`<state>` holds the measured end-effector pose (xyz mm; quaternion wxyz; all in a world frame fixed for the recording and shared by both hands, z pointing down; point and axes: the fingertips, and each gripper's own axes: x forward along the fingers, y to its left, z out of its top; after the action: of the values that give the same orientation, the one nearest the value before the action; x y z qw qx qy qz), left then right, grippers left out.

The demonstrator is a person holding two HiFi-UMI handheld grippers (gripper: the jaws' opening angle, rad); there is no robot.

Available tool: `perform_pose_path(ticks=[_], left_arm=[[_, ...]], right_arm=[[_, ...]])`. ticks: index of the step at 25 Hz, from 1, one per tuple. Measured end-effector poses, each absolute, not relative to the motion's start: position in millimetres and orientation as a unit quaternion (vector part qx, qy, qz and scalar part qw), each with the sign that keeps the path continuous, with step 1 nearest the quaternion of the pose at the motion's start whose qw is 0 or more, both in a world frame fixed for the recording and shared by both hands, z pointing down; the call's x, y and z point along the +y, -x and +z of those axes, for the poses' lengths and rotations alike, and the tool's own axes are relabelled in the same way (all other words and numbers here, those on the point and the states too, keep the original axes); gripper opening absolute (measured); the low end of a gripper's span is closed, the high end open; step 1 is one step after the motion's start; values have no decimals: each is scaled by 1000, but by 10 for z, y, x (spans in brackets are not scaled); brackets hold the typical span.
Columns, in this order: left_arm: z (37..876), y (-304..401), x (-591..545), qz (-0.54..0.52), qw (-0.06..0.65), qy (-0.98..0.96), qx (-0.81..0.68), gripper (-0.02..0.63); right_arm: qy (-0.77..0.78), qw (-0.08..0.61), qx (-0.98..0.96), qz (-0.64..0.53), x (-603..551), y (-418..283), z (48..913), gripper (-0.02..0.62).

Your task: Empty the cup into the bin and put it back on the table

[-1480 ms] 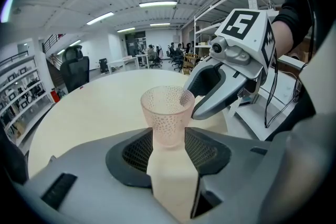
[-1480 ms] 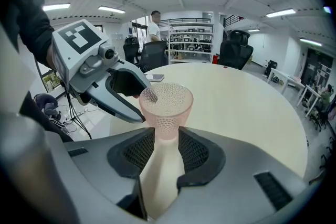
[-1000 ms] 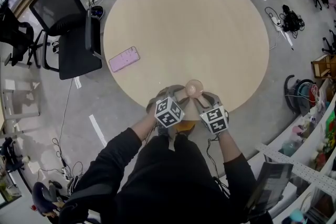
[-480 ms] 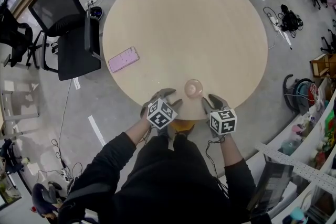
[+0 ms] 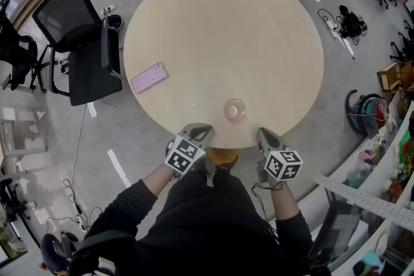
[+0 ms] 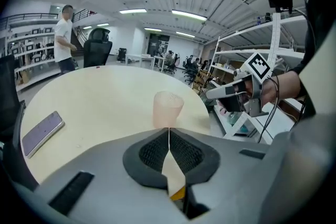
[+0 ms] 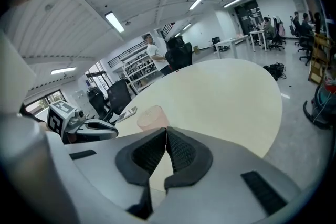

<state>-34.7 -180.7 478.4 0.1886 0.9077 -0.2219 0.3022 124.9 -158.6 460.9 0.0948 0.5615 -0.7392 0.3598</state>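
A translucent pink cup (image 5: 235,110) stands upright on the round beige table (image 5: 226,29), close to its near edge. My left gripper (image 5: 201,131) is at the table's edge, left of the cup and apart from it. The right gripper (image 5: 265,135) is off to the cup's right, also apart. Both have just been closing and are now shut, with nothing between the pads. In the left gripper view the cup (image 6: 167,108) rises beyond the closed left gripper (image 6: 168,131). The right gripper view shows the cup (image 7: 152,117) behind the closed right gripper (image 7: 166,131).
A pink phone (image 5: 149,77) lies on the table's left part. A black office chair (image 5: 77,42) is pushed against the left side. Something orange (image 5: 223,156) sits below the near table edge between my arms. Shelves and clutter line the right side.
Both grippers have drawn back from the cup toward the person and spread apart. Their jaws, open beside the cup before, are now shut. The cup stays on the table.
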Motion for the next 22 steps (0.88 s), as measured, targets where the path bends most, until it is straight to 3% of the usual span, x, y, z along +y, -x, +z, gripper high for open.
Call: perform_pose_path(ticks=[6,22], left_arm=[[4656,227,-1783,293,191,-909,-225,26],[4409,64,-1636,268,162,-922,-230,26]], right_arm=[[-566,51,-756,324,-1532,-1041,4249,15],[-561,65,-788,245,-1432,-894,3878,17]])
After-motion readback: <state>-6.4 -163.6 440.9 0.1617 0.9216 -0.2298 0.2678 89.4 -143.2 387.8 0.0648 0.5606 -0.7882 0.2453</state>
